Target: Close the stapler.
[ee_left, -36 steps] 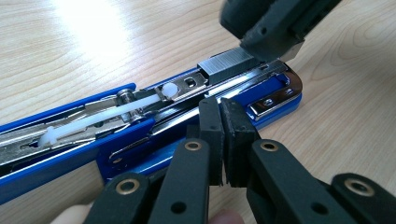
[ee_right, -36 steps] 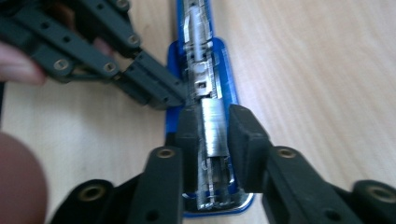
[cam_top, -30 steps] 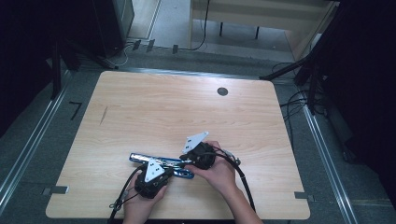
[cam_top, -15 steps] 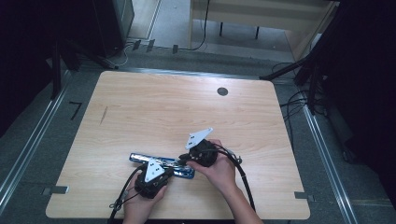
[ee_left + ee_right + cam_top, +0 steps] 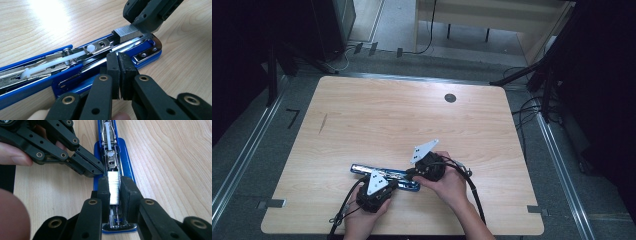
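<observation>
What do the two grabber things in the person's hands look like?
Both are black. The left gripper and right gripper have flat linked bars with brass-coloured rivets and blocky, rubbery-looking black fingers. Each carries a pale grey three-cornered plate with small holes on top. Black cables trail back. No sleeves show on the forearms.

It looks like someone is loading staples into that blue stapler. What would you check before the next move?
1. Stapler lies open on the table: ok.
2. Right gripper holds the staple strip between its jaws: ok.
3. Strip lined up over the channel: ok.
4. Left gripper shut, pressing against the stapler's side: ok.
5. White pusher pulled back far enough: cannot tell.
</observation>
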`<state>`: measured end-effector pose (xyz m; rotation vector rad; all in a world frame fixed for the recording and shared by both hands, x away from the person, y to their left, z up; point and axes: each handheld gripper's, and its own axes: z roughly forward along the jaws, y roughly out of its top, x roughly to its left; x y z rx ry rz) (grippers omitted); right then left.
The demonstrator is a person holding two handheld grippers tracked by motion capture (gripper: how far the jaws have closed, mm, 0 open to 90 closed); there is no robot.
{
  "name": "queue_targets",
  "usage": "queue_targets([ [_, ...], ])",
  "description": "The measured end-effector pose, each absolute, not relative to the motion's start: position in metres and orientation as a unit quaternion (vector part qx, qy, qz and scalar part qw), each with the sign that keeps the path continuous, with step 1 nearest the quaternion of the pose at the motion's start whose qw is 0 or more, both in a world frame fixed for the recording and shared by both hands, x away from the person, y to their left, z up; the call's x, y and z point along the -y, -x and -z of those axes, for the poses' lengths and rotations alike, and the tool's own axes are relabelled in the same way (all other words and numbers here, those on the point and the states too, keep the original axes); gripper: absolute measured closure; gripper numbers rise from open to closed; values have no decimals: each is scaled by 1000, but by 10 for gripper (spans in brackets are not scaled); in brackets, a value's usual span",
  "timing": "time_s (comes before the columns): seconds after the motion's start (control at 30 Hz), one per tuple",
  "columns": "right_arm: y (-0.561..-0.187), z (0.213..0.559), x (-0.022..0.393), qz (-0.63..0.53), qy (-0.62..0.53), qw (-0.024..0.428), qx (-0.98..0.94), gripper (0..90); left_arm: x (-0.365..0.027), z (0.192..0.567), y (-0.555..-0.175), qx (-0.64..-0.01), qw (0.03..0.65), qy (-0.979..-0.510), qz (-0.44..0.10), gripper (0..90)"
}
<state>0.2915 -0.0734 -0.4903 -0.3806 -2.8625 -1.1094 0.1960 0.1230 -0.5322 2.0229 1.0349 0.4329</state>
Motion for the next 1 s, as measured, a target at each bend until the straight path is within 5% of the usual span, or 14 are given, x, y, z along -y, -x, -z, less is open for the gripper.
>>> queue_targets([
  [0.57,-298,492,74,354,121,36,927,786,-123,532,-196,-410,403,-800,-171,889],
  [0.77,-298,492,74,349,124,27,928,712,-123,532,-196,-410,403,-800,-171,890],
  [1.0,-298,486,79,388,138,23,911,756,-123,532,-196,-411,403,-800,-171,891],
])
